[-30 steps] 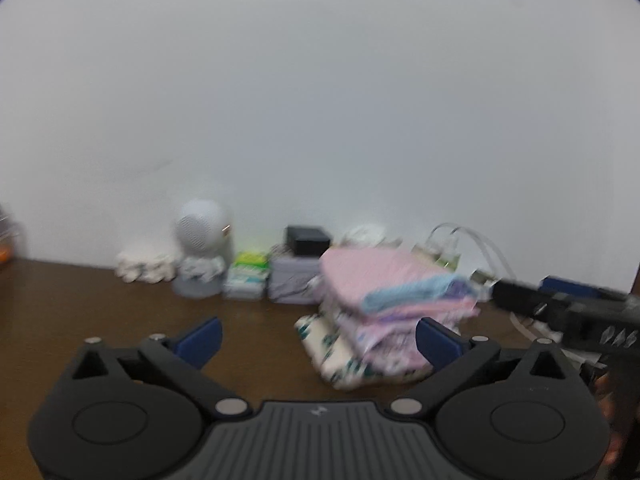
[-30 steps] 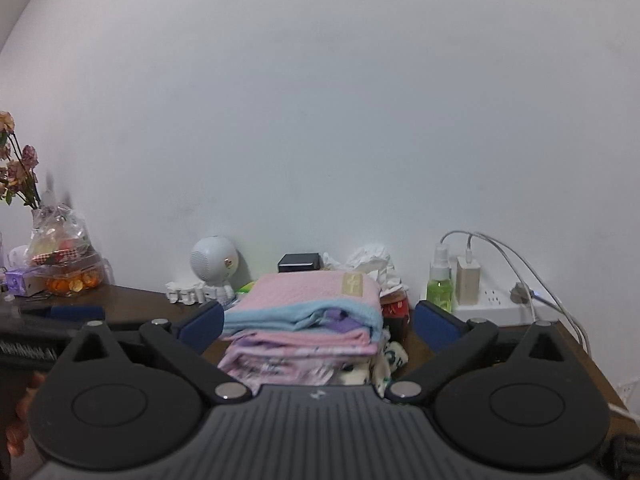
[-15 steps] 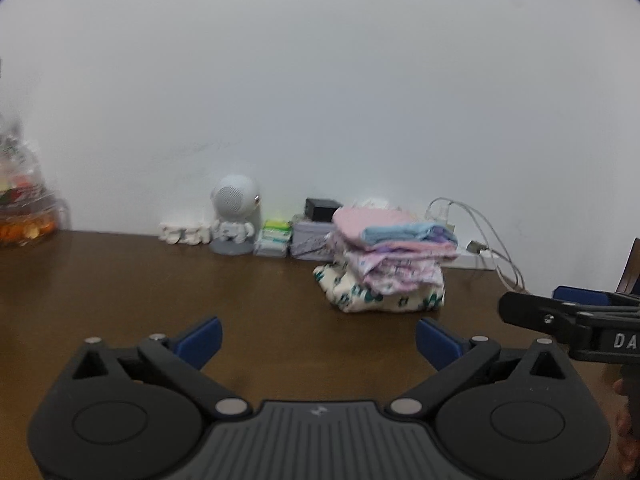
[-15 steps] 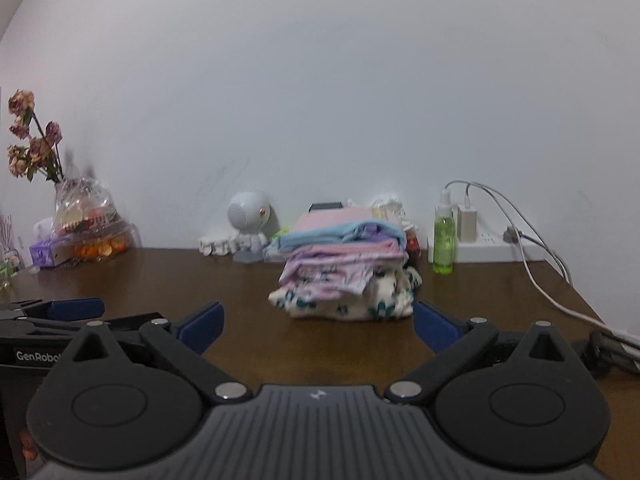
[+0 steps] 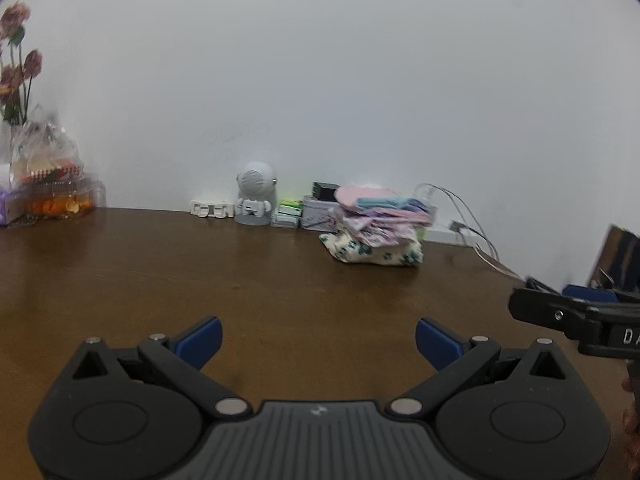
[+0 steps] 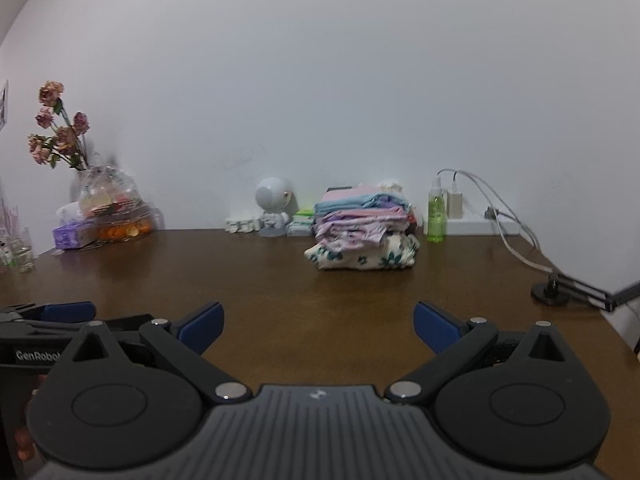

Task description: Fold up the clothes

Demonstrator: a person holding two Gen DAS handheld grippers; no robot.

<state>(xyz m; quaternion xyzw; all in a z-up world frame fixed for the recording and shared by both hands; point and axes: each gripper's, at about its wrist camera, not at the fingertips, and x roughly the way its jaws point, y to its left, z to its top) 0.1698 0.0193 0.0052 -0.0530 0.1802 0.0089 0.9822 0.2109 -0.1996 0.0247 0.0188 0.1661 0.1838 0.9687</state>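
Item 1: stack of folded clothes [image 6: 362, 230], centre right of the right wrist view and right of centre in the left wrist view [image 5: 378, 228]. Pink and blue pieces on top, a floral-print piece at the bottom. It sits at the back of the tabletop [image 6: 280, 280] near the wall, probably parked there to leave the front free as a folding area.

Item 2: left tool [image 5: 318, 340], fingers spread wide, gripping nothing, low over bare wood and well apart from the stack.

Item 3: right tool [image 6: 316, 326], likewise spread and unloaded; it also shows at the right edge of the left wrist view.

Item 4: back-row oddments along the wall: round white speaker figure [image 6: 274, 206], green spray bottle [image 6: 435, 216] just right of the stack, power strip [image 6: 476, 226] with cables, dried flowers [image 6: 60, 128] at upper left.

Assessment: no unfolded garment in sight; folding appears finished or between pieces.
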